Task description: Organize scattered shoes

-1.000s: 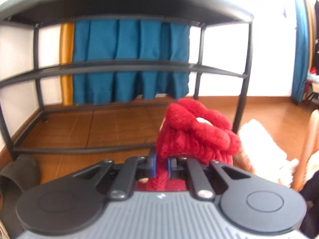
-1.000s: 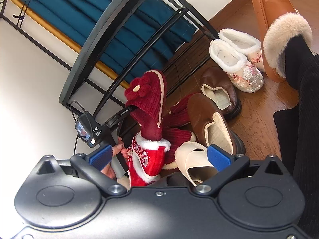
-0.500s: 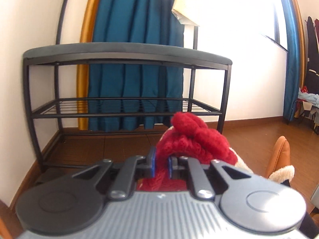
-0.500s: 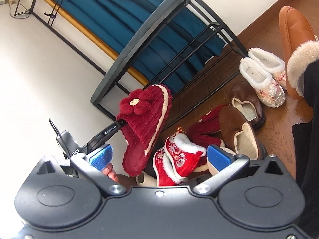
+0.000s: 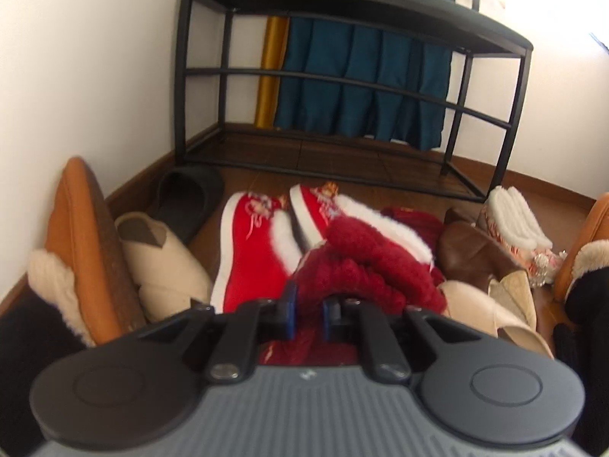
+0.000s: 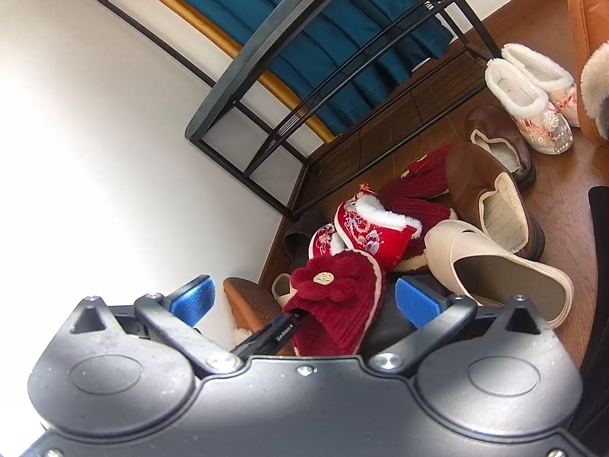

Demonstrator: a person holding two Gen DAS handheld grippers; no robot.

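Left gripper [image 5: 307,309] fingers pinched narrow on red slipper [image 6: 338,297], above shoe pile on floor [image 6: 552,205]. Right gripper [image 6: 304,297] fingers wide, holding nothing.

Hidden and cut-off parts

The left gripper [image 5: 308,310] hides the dark red slipper [image 5: 365,274]'s edge between its pads. The tan boot [image 6: 588,38] runs off frame; the black slipper [image 5: 186,198] blurs soft.
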